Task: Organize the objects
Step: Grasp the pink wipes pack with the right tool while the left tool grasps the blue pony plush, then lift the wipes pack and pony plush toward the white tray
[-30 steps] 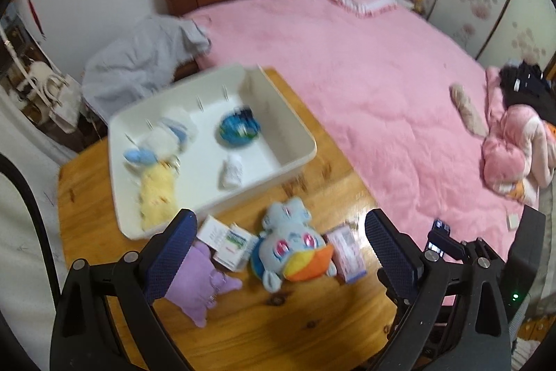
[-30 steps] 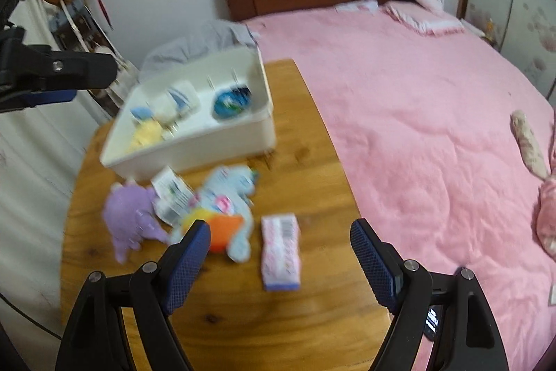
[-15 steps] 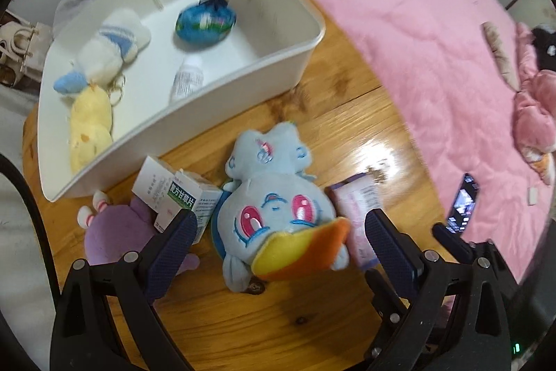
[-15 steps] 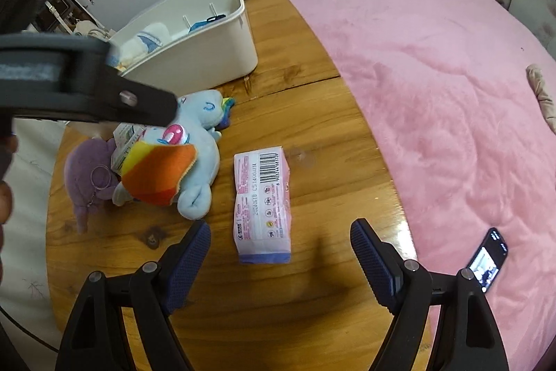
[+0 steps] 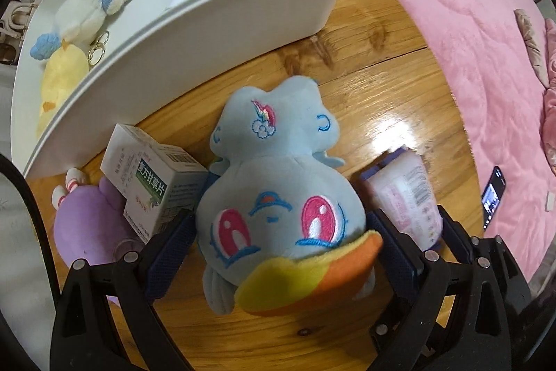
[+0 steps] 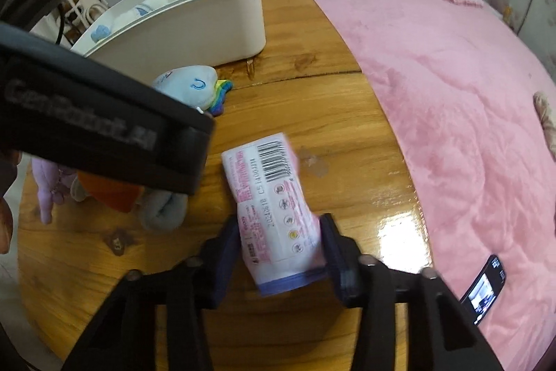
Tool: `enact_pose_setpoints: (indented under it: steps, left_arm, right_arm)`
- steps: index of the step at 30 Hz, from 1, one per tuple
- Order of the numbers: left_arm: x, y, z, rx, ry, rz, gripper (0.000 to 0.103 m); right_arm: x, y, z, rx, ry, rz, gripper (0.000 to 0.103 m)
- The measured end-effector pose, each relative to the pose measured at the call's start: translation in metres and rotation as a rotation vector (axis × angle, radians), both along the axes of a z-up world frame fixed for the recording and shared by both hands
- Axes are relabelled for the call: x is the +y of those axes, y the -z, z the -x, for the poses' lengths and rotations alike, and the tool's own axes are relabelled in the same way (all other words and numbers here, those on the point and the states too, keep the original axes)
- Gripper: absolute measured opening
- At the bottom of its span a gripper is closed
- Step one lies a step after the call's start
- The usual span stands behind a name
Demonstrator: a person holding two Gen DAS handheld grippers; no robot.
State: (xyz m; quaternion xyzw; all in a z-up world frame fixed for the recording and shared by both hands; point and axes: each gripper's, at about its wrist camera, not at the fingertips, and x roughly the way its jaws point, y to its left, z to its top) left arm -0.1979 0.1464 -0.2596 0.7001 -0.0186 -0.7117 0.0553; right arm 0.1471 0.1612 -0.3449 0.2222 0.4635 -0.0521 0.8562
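— What do your left jaws hold?

— Your left gripper [image 5: 279, 240] has its jaws on both sides of the head of the light-blue plush pony with pink eyes and orange-yellow mane [image 5: 278, 197], which lies on the wooden tabletop [image 5: 375, 93]. Whether they press it, I cannot tell. Beyond them stands the white plastic bin [image 5: 208, 23]; just left of them lies a white-and-green cardboard medicine box [image 5: 153, 183].

— And your right?

— Your right gripper [image 6: 279, 244] has its jaws closed on the pink-and-white plastic tissue packet with a barcode [image 6: 274, 197], low over the tabletop. Right of them spreads the pink bed [image 6: 451, 75].
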Motion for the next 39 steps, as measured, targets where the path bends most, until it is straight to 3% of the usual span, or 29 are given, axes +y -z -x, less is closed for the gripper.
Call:
enact_pose_setpoints:
  steps: [15, 25, 32, 39]
  left_arm:
    - [-0.002, 0.018, 0.001, 0.015, -0.037, 0.033, 0.094]
    - [-0.007, 0.013, -0.011, 0.038, -0.033, -0.017, 0.09]
    - [-0.007, -0.03, -0.025, 0.111, 0.009, -0.046, 0.09]
    - [-0.021, -0.097, -0.031, 0.231, 0.038, -0.104, 0.09]
  right_arm:
    - [0.001, 0.003, 0.029, 0.014, 0.035, -0.063, 0.042]
    - [0.001, -0.012, 0.032, -0.026, 0.048, -0.077, 0.042]
    - [0.003, -0.03, 0.036, -0.05, 0.057, -0.082, 0.042]
    - [0.009, -0.063, 0.038, -0.105, 0.062, -0.076, 0.041]
